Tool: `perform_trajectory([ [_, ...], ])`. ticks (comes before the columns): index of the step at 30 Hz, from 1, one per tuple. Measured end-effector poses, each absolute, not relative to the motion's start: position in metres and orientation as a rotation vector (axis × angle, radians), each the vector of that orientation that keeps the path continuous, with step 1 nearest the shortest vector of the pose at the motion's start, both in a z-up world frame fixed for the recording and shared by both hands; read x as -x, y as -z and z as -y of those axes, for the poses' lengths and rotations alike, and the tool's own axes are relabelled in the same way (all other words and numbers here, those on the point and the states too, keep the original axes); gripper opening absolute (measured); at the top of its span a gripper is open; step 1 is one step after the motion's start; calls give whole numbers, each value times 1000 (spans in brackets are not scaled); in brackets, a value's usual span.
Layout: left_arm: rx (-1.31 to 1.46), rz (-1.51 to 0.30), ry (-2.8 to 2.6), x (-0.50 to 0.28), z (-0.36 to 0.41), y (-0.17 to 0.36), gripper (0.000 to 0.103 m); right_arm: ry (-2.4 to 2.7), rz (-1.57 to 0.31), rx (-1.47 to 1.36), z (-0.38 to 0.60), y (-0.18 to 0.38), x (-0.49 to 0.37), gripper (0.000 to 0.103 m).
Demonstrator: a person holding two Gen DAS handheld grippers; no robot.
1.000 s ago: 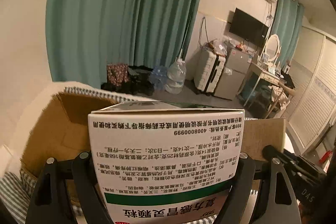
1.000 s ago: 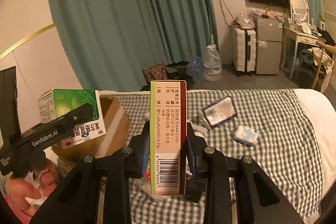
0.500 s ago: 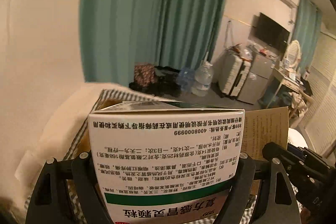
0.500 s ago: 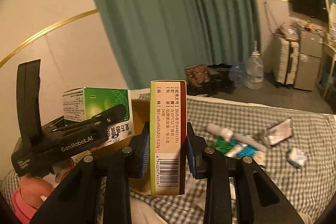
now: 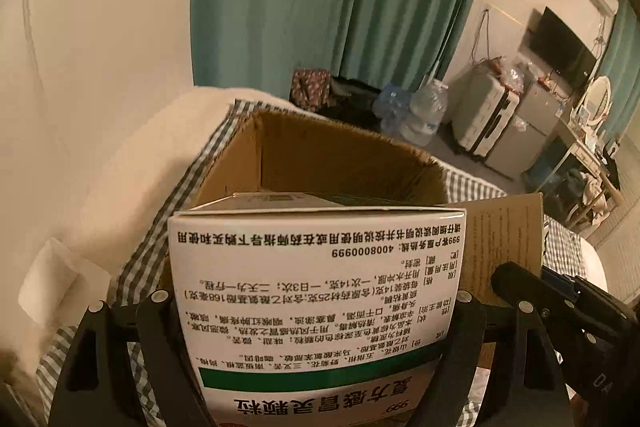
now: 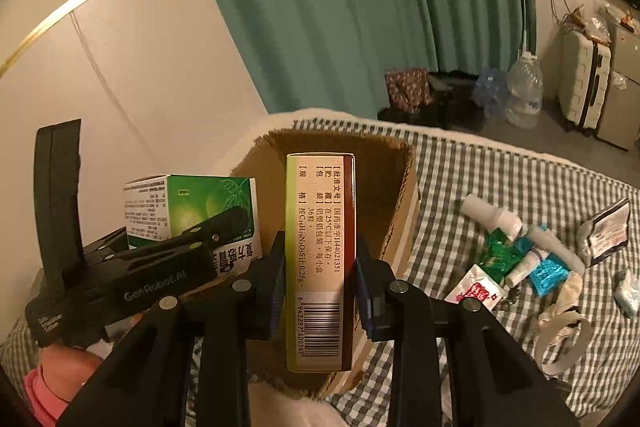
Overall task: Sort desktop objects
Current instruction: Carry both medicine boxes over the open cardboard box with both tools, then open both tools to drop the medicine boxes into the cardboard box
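My left gripper (image 5: 316, 307) is shut on a white and green medicine box (image 5: 316, 283), held just in front of an open cardboard box (image 5: 340, 155). In the right wrist view that medicine box (image 6: 192, 211) and the left gripper (image 6: 192, 247) sit at the left of the cardboard box (image 6: 400, 195). My right gripper (image 6: 320, 279) is shut on a narrow yellow-green and brown medicine box (image 6: 320, 259), held upright over the cardboard box's opening.
The cardboard box stands on a bed with a checked sheet (image 6: 520, 179). Several small items, tubes and sachets (image 6: 516, 255), lie on the sheet to the right. A wall is at the left, green curtains (image 6: 360, 7) behind, suitcases (image 6: 584, 87) at the far right.
Both grippers have swung left toward the cardboard box with their medicine boxes. Its opening is now right in front of both cameras.
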State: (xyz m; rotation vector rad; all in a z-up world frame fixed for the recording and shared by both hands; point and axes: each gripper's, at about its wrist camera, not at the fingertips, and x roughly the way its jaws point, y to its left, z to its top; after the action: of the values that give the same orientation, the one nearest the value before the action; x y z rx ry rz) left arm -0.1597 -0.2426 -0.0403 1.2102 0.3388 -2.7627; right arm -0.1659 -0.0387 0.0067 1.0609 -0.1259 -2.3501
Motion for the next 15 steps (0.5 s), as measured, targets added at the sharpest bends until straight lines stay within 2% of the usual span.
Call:
perform_trajectory([
  [7, -1217, -333, 2693, 160, 246, 49, 88, 2337, 165, -1064, 44, 2, 177, 32],
  [9, -1219, -357, 2680, 159, 249, 48, 91, 2349, 180, -1044, 41, -1, 178, 35],
  [11, -1206, -369, 2661, 157, 253, 46, 94, 2355, 195, -1019, 38, -6, 176, 46],
  [15, -1166, -357, 2658, 149, 251, 36, 98, 2375, 202, -1001, 33, -13, 171, 47],
])
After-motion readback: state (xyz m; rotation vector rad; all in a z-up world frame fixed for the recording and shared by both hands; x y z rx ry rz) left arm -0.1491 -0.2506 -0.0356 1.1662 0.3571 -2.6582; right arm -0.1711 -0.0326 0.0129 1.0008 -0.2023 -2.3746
